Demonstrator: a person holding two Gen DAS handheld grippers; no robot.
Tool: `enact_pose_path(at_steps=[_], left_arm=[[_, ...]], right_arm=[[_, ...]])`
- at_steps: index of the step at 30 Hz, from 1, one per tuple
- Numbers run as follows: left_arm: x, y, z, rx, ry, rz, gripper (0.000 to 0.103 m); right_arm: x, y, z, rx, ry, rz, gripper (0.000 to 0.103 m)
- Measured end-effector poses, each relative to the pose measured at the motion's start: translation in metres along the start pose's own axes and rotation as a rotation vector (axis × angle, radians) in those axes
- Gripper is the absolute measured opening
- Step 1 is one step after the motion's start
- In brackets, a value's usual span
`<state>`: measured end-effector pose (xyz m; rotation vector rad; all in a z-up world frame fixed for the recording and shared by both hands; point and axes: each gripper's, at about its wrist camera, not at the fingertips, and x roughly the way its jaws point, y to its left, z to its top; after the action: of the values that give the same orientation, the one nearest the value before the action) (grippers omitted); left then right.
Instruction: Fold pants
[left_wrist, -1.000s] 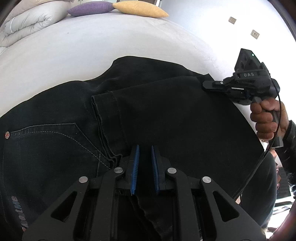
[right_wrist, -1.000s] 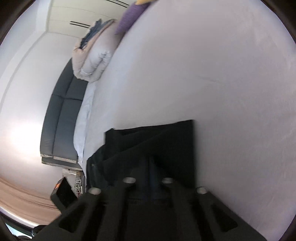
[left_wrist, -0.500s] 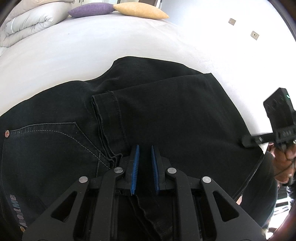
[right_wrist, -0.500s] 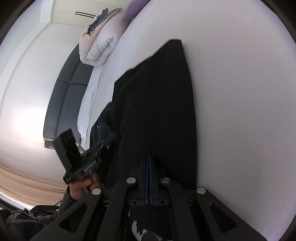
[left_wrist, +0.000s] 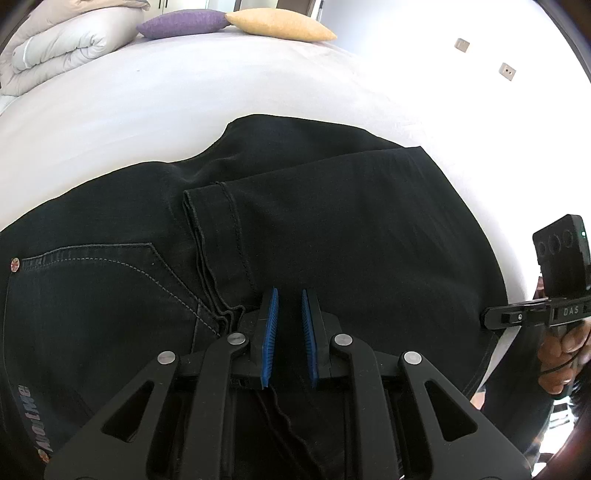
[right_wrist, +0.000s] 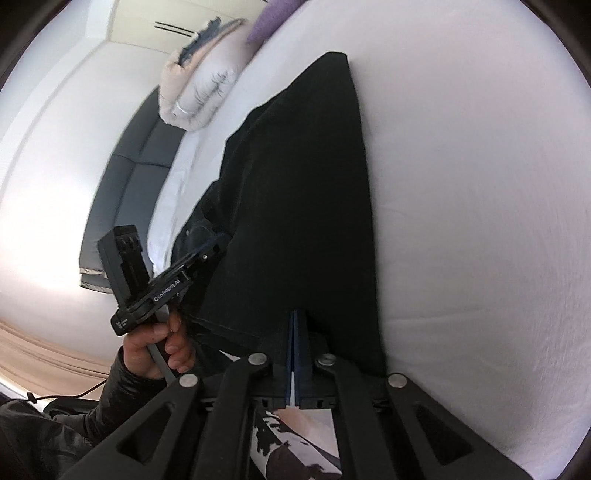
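1. The left claw (left_wrist: 289, 325) stands narrowly parted, blue pads (left_wrist: 269, 343) over the black denim pants (left_wrist: 332, 229).
2. The right claw (right_wrist: 294, 332) is fully closed at the pants' edge.
3. The pants lie folded on the white bed (left_wrist: 184, 96).

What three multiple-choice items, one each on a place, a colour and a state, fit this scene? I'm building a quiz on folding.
1. The purple cushion lies: A on the black jeans; B at the far end of the bed, beside the yellow cushion; C on the floor.
2. The pads of the left gripper are: A red; B green; C blue.
3. The jaws of the right gripper are: A shut; B wide open; C out of view.

B, the cushions lie side by side beyond the jeans; C, blue ribbed pads show; A, its pads meet without a gap.
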<state>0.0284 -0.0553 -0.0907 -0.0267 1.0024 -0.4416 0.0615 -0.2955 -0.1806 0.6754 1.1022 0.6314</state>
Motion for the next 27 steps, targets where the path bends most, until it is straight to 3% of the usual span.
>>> enact_pose_path(at_steps=[6,13,17,20,21,22,23,24,25,27], left_arm=[[-0.002,0.003,-0.002,0.000,-0.010,0.001,0.013],[-0.016,0.018,-0.008,-0.076,-0.039,-0.074,0.014],[-0.055,0.030,-0.026,-0.123,-0.113,-0.057,0.014],[-0.096,0.058,-0.054,-0.242,-0.203,-0.097,0.015],[-0.107,0.069,-0.064,-0.284,-0.219,-0.106,0.018],[-0.123,0.084,-0.078,-0.342,-0.243,-0.105,0.032],[-0.134,0.094,-0.088,-0.375,-0.267,-0.100,0.063],[-0.147,0.104,-0.100,-0.411,-0.305,-0.089,0.078],[-0.163,0.115,-0.115,-0.458,-0.364,-0.067,0.088],[-0.191,0.142,-0.148,-0.579,-0.457,-0.049,0.088]], right_arm=[[0.000,0.002,-0.003,-0.010,-0.033,-0.001,0.000],[0.001,0.004,-0.006,-0.018,-0.068,-0.015,0.000],[0.001,0.009,-0.007,-0.007,-0.089,-0.034,0.000],[-0.002,0.018,-0.010,-0.007,-0.108,-0.065,0.000],[-0.004,0.023,-0.012,-0.010,-0.120,-0.075,0.005],[-0.006,0.030,-0.014,-0.016,-0.128,-0.069,0.012],[-0.007,0.036,-0.016,-0.022,-0.137,-0.053,0.029],[-0.009,0.042,-0.017,-0.030,-0.144,-0.040,0.043],[-0.010,0.050,-0.019,-0.045,-0.146,-0.023,0.048],[-0.009,0.064,-0.020,-0.077,-0.143,-0.004,0.051]])
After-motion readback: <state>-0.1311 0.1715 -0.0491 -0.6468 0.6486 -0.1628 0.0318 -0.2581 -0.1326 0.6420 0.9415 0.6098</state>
